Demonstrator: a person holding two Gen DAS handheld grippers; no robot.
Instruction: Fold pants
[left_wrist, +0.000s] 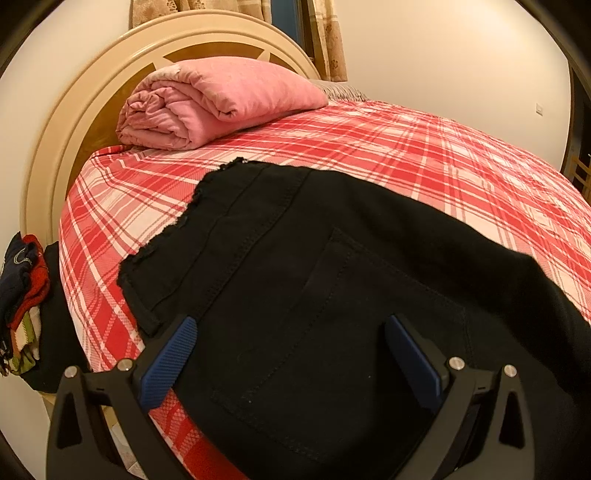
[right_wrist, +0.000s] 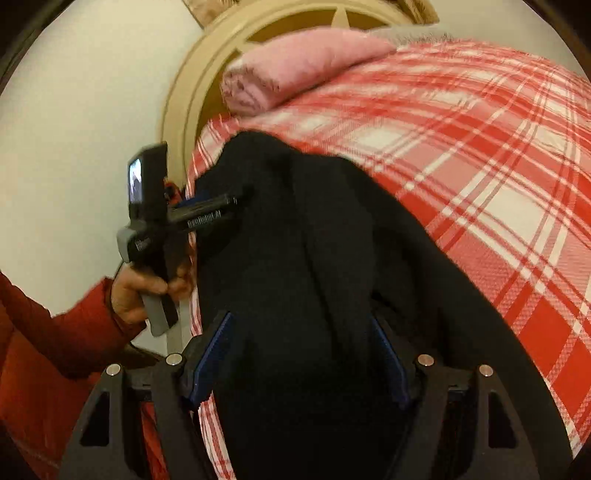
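While black pants (left_wrist: 314, 280) cover bed (left_wrist: 424, 155), both claws gape

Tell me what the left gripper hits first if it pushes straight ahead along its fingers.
Most likely the black pants: the left gripper is open with the fabric lying between and just ahead of its fingers. Beyond them lie the plaid bedsheet and the folded pink blanket, though depth is unclear.

Your left gripper (left_wrist: 291, 332) and right gripper (right_wrist: 301, 332) both stand spread wide; your left hand (right_wrist: 142, 291) at nine o'clock grips its handle.
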